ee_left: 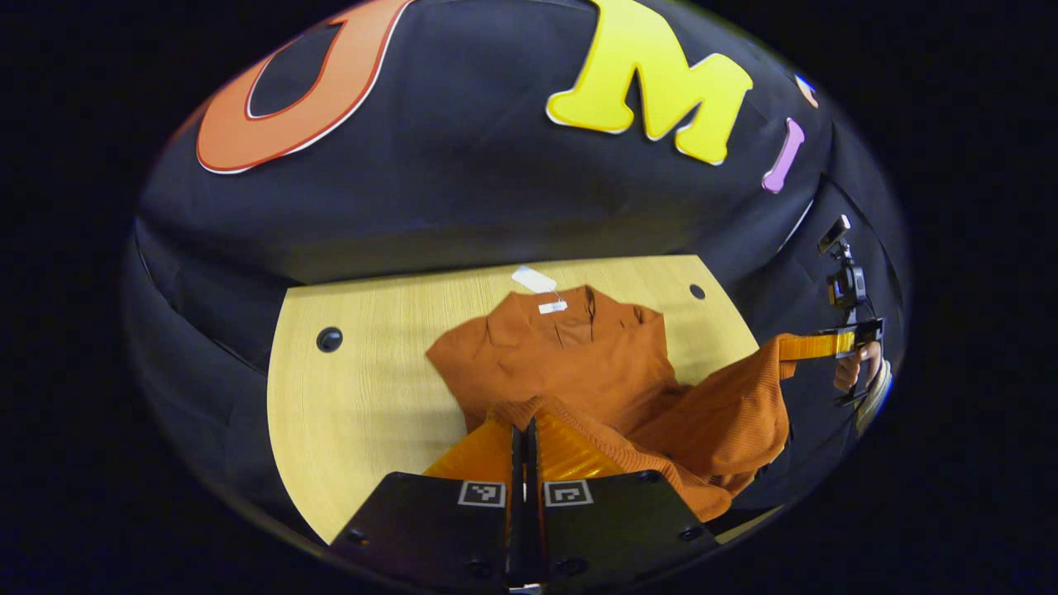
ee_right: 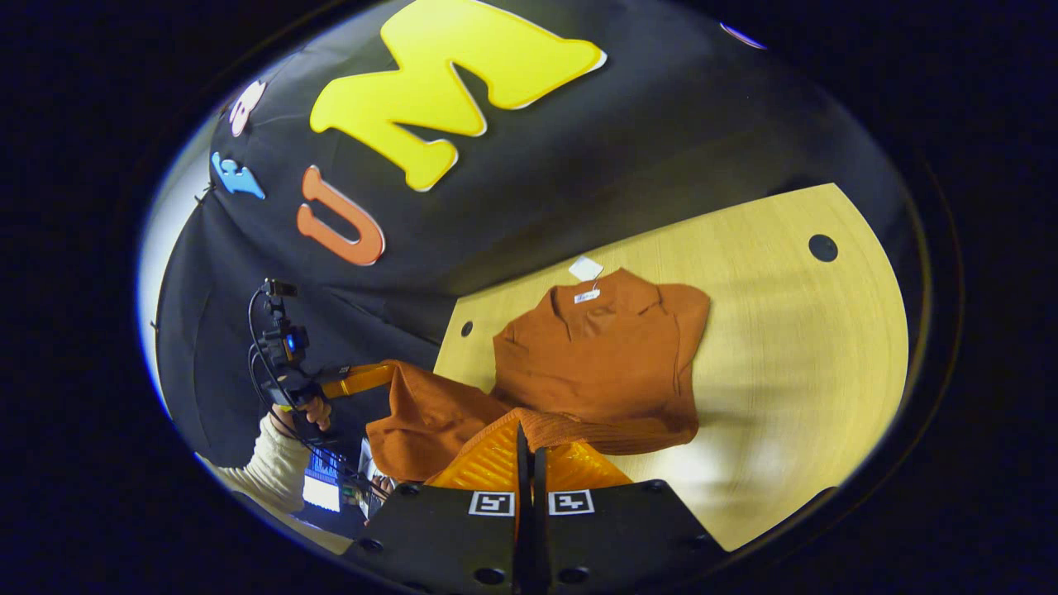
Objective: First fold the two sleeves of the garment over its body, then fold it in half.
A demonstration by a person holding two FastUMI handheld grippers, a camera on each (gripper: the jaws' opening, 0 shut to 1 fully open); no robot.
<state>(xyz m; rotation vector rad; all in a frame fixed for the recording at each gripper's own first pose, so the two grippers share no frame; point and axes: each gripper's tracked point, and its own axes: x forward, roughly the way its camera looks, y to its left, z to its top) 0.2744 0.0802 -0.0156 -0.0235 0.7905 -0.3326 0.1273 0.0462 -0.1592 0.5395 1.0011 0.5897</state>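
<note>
A rust-orange garment lies on the wooden table, collar and white tag at the far end. Its near hem is lifted off the table. My left gripper is shut on one hem corner, with ribbed cloth bunched over its fingers. The right gripper pinches the other hem corner out to the right, and the fabric hangs stretched between the two. In the right gripper view, the right gripper is shut on the hem of the garment, and the left gripper holds its corner out to the left.
The table has round cable holes near its far corners. A hand in a pale sleeve holds the left gripper past the table edge. A lit screen sits low on the left. The booth wall stands behind the table.
</note>
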